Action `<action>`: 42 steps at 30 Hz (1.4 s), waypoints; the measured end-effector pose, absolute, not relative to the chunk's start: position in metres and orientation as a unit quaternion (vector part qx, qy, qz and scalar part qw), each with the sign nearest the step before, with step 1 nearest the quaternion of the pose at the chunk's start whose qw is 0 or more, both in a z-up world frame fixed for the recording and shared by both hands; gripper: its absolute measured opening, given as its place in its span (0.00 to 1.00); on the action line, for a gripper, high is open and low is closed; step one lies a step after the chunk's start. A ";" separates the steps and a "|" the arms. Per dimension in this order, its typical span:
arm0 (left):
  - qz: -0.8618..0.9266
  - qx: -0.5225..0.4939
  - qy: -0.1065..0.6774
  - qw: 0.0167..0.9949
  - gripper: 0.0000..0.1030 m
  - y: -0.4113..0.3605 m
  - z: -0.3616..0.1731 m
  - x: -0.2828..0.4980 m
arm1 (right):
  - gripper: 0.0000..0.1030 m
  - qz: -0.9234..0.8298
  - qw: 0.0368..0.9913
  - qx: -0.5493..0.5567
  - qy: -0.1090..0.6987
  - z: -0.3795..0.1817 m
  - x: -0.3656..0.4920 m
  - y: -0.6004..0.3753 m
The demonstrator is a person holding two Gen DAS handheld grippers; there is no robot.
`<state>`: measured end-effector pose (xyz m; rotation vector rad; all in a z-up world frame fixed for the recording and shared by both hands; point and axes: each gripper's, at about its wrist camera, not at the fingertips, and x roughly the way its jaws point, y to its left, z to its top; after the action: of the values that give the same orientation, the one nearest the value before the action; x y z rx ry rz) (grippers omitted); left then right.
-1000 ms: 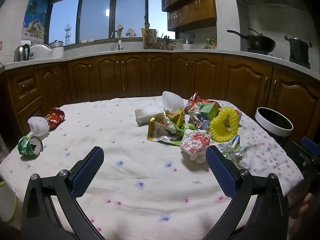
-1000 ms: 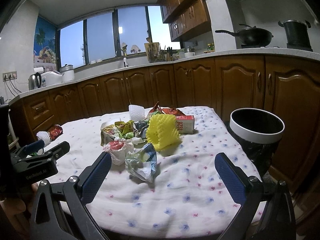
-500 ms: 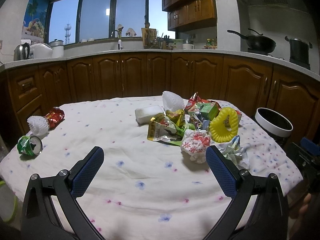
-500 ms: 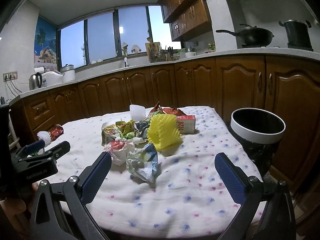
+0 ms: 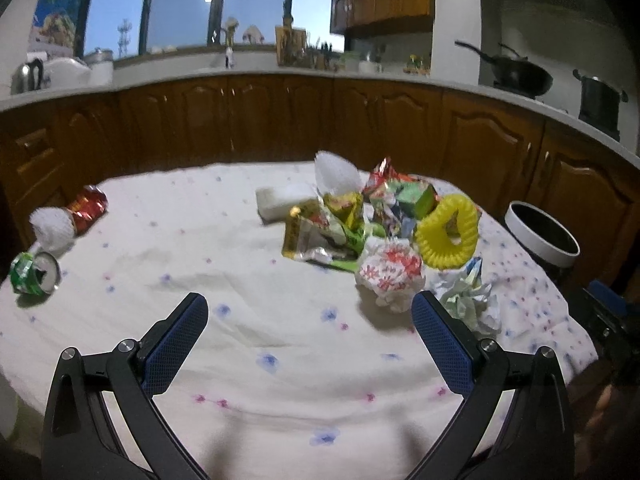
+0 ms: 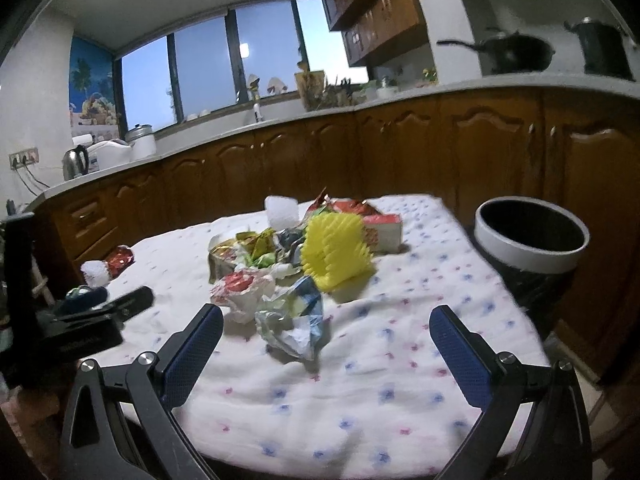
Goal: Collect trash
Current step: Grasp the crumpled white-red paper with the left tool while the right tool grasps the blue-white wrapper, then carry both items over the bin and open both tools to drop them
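A pile of trash lies mid-table: a yellow foam net (image 5: 447, 231) (image 6: 334, 251), a red-and-white crumpled wrapper (image 5: 389, 274) (image 6: 240, 289), a crumpled blue-green paper (image 5: 468, 297) (image 6: 294, 320), snack bags (image 5: 320, 229) and a red carton (image 6: 382, 227). A green can (image 5: 33, 273), a white foam net (image 5: 53, 227) and a red can (image 5: 87, 207) lie at the table's left. The white-rimmed black bin (image 5: 541, 235) (image 6: 531, 236) stands right of the table. My left gripper (image 5: 308, 330) and right gripper (image 6: 326, 338) are open and empty above the near table edge.
The table carries a white flowered cloth (image 5: 240, 264). Brown cabinets (image 5: 248, 120) and a countertop run behind it, with a kettle (image 6: 76, 162), a wok (image 5: 516, 74) and a pot (image 5: 598, 100). The left gripper shows at the left in the right wrist view (image 6: 100, 306).
Both grippers have moved forward and slightly closer to the table; the trash pile looks larger. Nothing on the table has moved.
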<state>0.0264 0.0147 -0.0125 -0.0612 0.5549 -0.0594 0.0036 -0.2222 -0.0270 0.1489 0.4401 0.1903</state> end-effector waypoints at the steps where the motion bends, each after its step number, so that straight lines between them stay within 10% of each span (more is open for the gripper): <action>1: -0.036 -0.033 0.283 0.958 1.00 0.014 -0.015 0.031 | 1.00 0.100 0.966 0.079 0.226 -0.028 0.008 -0.222; 13: -0.128 -0.070 0.357 0.922 0.81 0.001 -0.019 0.085 | 0.68 0.158 0.923 0.128 0.328 -0.055 0.071 -0.215; 29: -0.228 -0.098 0.426 0.870 0.24 -0.021 -0.048 0.136 | 0.30 0.215 0.879 0.185 0.383 -0.078 0.107 -0.221; 35: -0.240 -0.084 0.418 0.872 0.19 -0.026 -0.041 0.126 | 0.09 0.220 0.884 0.178 0.372 -0.066 0.094 -0.226; 42: -0.257 -0.085 0.392 0.879 0.19 -0.032 -0.013 0.109 | 0.08 0.199 0.897 0.188 0.347 -0.051 0.075 -0.254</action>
<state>0.1095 -0.0318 -0.0135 -0.1768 0.8180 -0.5364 0.0750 -0.2538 -0.0513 0.3889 0.7185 0.4121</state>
